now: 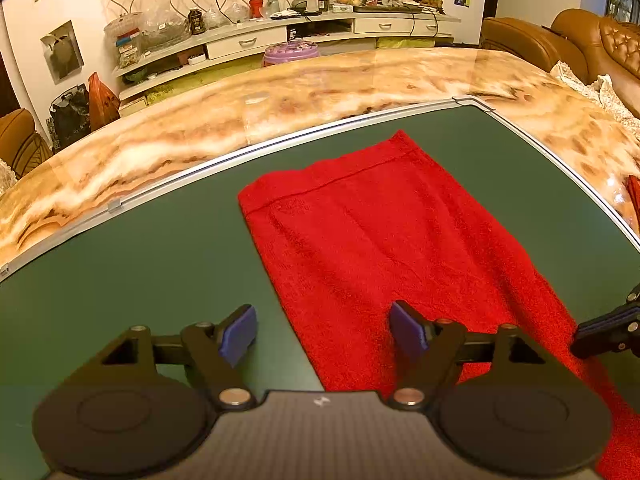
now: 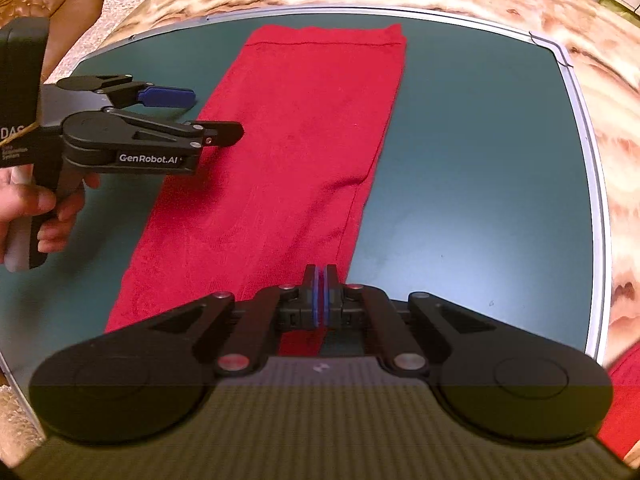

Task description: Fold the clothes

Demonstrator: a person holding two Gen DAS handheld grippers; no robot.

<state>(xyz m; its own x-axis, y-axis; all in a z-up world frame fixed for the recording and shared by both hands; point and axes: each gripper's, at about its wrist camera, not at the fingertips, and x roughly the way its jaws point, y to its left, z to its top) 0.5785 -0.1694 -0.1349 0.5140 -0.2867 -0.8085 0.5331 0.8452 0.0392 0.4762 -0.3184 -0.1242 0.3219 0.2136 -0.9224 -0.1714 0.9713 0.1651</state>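
Note:
A red garment (image 1: 380, 240) lies flat as a long strip on the green mat (image 1: 140, 248), its hemmed end far from me. My left gripper (image 1: 324, 332) is open and empty, hovering above the strip's near left edge. In the right wrist view the garment (image 2: 288, 152) runs away from me, and the left gripper (image 2: 212, 116) hovers open over its left side. My right gripper (image 2: 320, 300) is shut, pads together over the strip's near right edge. I cannot tell whether cloth is pinched between them.
The mat (image 2: 480, 160) has a metal rim (image 1: 240, 150) and lies on a marbled table (image 1: 280, 92). A brown leather sofa (image 1: 580, 44) stands at the right. More red cloth (image 2: 624, 400) shows at the near right. A cluttered white shelf unit (image 1: 280, 32) is behind.

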